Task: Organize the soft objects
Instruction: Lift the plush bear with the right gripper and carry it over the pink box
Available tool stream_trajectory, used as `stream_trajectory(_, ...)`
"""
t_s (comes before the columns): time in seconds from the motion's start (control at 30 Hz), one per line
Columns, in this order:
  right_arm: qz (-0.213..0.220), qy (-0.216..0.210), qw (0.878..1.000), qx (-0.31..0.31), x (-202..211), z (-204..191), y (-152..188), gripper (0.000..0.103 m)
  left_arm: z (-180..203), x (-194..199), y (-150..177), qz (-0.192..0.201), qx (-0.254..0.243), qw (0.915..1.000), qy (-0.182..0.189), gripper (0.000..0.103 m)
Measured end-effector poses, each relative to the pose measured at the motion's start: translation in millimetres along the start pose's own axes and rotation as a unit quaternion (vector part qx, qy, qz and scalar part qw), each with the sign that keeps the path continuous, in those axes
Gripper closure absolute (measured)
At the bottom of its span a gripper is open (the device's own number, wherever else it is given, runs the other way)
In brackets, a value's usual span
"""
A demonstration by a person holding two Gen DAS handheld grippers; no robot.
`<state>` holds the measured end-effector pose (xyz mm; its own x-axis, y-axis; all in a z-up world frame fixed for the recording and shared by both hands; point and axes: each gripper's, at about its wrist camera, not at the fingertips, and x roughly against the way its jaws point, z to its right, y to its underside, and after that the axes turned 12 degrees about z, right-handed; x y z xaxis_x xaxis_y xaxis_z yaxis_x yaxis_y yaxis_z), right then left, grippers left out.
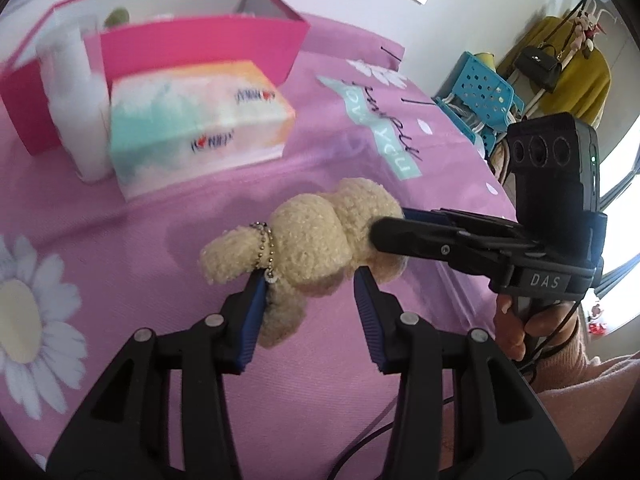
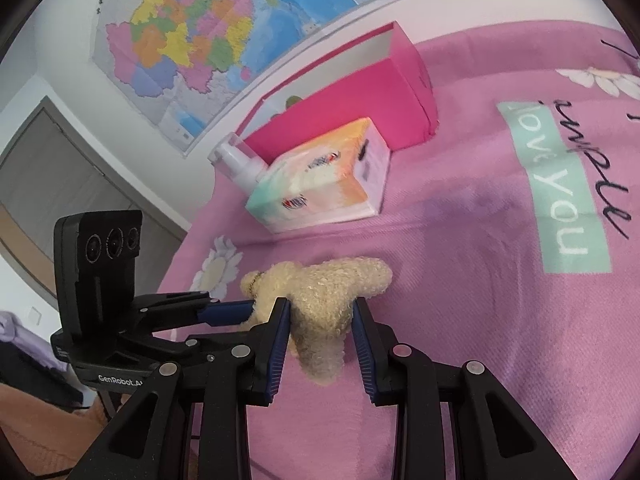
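A cream plush toy point(image 1: 312, 240) with a ball chain around one limb hangs just above the pink bedspread point(image 1: 160, 264). My right gripper point(image 1: 390, 224) comes in from the right and is shut on one end of it. In the right wrist view its pads squeeze the plush toy point(image 2: 320, 292) from both sides, at the right gripper point(image 2: 320, 306). My left gripper point(image 1: 310, 280) stands open around the toy's lower part: the left pad brushes a limb by the chain and the right pad sits at the toy's edge. The left gripper point(image 2: 248, 310) reaches the toy from the left.
Behind the toy lie a pastel tissue box point(image 1: 200, 128), a white pump bottle point(image 1: 76, 92) and an open pink box point(image 1: 200, 48). A blue perforated basket point(image 1: 480, 88) stands past the bed's right edge. A hand point(image 1: 520, 328) holds the right gripper. A map point(image 2: 200, 32) hangs on the wall.
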<state>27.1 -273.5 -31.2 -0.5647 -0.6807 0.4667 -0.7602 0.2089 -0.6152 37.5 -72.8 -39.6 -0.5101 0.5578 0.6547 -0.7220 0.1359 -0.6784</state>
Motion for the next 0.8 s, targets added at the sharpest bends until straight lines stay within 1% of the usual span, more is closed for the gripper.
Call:
stream_trajectory(0.43,0.033,-0.019,0.998,0.041,11,-25,-29,0.072,4,24,-30,0.045,-0.024,0.9985,-0.019,0.057)
stream_trajectory(0.8,0.046,-0.027,0.997,0.059,10,-35,-45,0.072,6,30,-44,0.064,-0.036,0.9968,-0.034,0.056)
